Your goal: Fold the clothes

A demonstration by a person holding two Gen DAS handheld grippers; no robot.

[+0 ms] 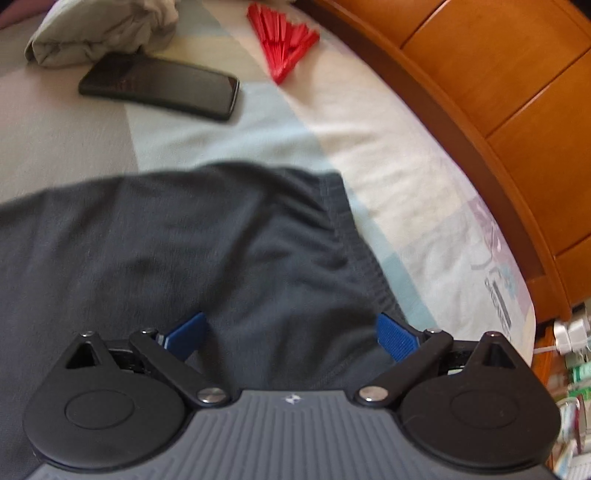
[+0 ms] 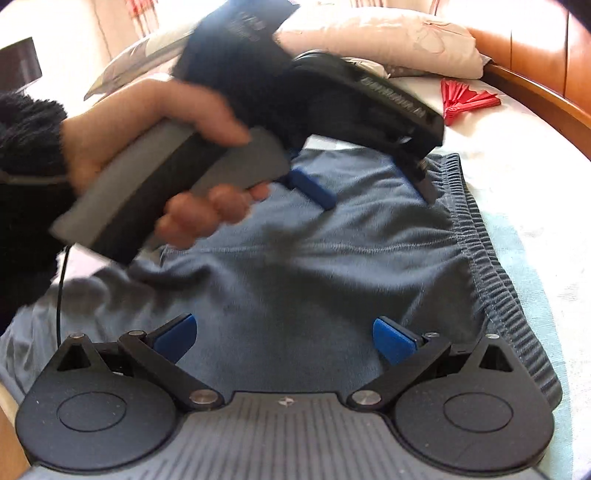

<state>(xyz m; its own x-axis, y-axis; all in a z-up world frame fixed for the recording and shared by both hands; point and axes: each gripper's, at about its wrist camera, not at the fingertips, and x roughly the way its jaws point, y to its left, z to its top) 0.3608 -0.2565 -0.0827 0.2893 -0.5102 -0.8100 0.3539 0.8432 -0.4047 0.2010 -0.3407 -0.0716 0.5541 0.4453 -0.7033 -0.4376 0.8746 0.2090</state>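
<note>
Dark blue-grey shorts (image 1: pixel 221 251) lie flat on the bed, their ribbed elastic waistband (image 2: pixel 491 280) running along the right side. My left gripper (image 1: pixel 291 338) hovers low over the shorts, its blue pads (image 1: pixel 395 338) wide apart with only cloth below them. In the right wrist view the same left gripper (image 2: pixel 373 188) appears, held by a hand (image 2: pixel 147 122) above the far part of the shorts (image 2: pixel 295 280). My right gripper (image 2: pixel 284 339) is open too, over the near part of the shorts, with nothing between its fingers.
A black phone (image 1: pixel 162 86) and a red folded fan (image 1: pixel 284 40) lie on the bedsheet (image 1: pixel 388 147) beyond the shorts. A grey bundle of cloth (image 1: pixel 103 29) sits at the far left. A wooden bed frame (image 1: pixel 498 110) curves along the right. A pillow (image 2: pixel 388 37) is at the back.
</note>
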